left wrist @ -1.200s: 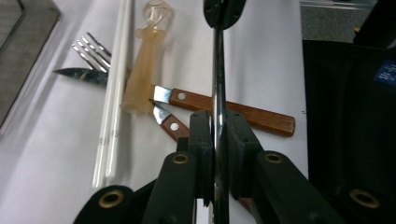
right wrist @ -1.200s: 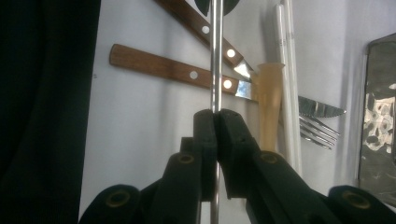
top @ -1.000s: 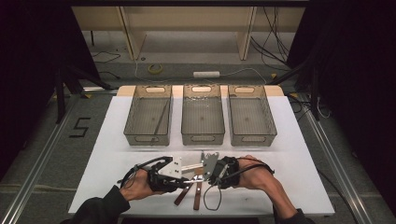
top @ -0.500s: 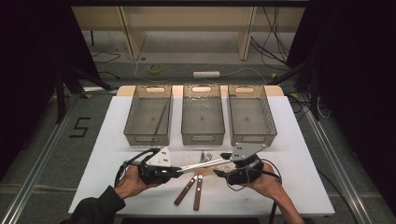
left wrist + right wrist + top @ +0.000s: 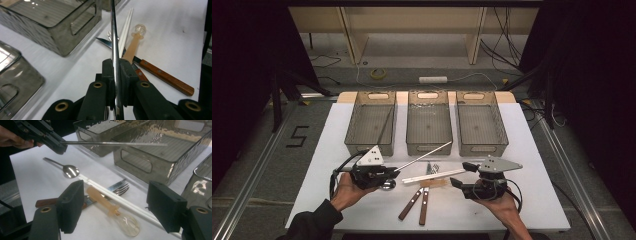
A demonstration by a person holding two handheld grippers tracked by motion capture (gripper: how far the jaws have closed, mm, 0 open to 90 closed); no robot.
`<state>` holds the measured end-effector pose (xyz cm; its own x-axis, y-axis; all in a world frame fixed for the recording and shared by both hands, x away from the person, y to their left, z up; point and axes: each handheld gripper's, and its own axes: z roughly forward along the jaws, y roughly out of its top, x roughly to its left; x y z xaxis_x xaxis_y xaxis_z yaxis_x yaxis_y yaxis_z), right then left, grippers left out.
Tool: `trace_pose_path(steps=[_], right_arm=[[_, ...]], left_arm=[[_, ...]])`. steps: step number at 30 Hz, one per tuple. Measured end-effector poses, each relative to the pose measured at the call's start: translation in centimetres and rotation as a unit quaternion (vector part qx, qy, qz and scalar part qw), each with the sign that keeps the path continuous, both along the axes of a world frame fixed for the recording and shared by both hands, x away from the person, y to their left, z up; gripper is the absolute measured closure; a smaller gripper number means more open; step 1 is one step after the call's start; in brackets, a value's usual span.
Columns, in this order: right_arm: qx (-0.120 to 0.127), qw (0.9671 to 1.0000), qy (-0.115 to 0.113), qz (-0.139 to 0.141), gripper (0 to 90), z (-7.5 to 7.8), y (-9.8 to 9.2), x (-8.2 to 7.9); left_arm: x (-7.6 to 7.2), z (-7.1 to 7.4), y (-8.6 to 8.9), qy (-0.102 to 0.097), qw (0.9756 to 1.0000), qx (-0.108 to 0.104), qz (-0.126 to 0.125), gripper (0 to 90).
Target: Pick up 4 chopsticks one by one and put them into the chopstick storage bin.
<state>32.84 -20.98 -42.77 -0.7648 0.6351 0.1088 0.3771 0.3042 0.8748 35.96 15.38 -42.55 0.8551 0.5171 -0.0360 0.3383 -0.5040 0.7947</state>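
A person sits at a white table (image 5: 532,200) with a two-jaw gripper in each hand. Three smoky, see-through bins stand in a row across the far half of the table; the middle bin (image 5: 428,122) serves as the landmark here.

The left gripper (image 5: 393,171), seen from above in front of and to the left of the middle bin, has its jaws pressed together on one end of a thin metal chopstick (image 5: 424,155). The chopstick is lifted off the table and slants up toward the near right corner of the middle bin, its free tip just at the bin's front wall. In the left gripper view the rod (image 5: 114,50) runs straight up between the clamped pads.

The right gripper (image 5: 462,174) hovers in front of and to the right of the middle bin. Its jaws have just been opening and stand wide apart, with nothing between them.

On the table in front of the middle bin lies a small heap of cutlery: a pair of white chopsticks (image 5: 117,200), a translucent amber spoon (image 5: 112,211), a fork (image 5: 120,190), a metal spoon (image 5: 67,170) and two wooden-handled knives (image 5: 418,202).
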Motion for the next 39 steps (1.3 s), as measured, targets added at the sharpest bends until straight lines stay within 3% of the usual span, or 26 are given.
trace_pose_path(steps=[12, 20, 25, 31, 39], right_arm=[[0.022, 0.9995, -0.006, -0.022, 30.1, 0.0, -0.2, -0.5], [0.022, 0.9995, 0.000, -0.020, 28.5, -0.2, 0.0, -0.5], [0.023, 0.9995, 0.005, -0.021, 27.6, -0.3, 0.0, -0.4], [0.025, 0.9994, 0.006, -0.022, 25.2, -0.2, 0.1, -0.5], [0.022, 0.9995, 0.005, -0.020, 25.0, -0.3, 0.3, -0.6]], left_arm=[[0.9, 0.4, 2.0, -0.005, 0.9970, -0.025, 0.074, 83.3], [2.0, 0.8, 3.5, -0.012, 0.9924, -0.044, 0.115, 83.2], [2.9, 1.3, 4.5, -0.025, 0.9871, -0.053, 0.149, 83.2], [4.8, 1.4, 5.8, -0.032, 0.9788, -0.052, 0.196, 83.2], [7.3, 1.2, 7.3, -0.023, 0.9677, -0.041, 0.248, 83.2]])
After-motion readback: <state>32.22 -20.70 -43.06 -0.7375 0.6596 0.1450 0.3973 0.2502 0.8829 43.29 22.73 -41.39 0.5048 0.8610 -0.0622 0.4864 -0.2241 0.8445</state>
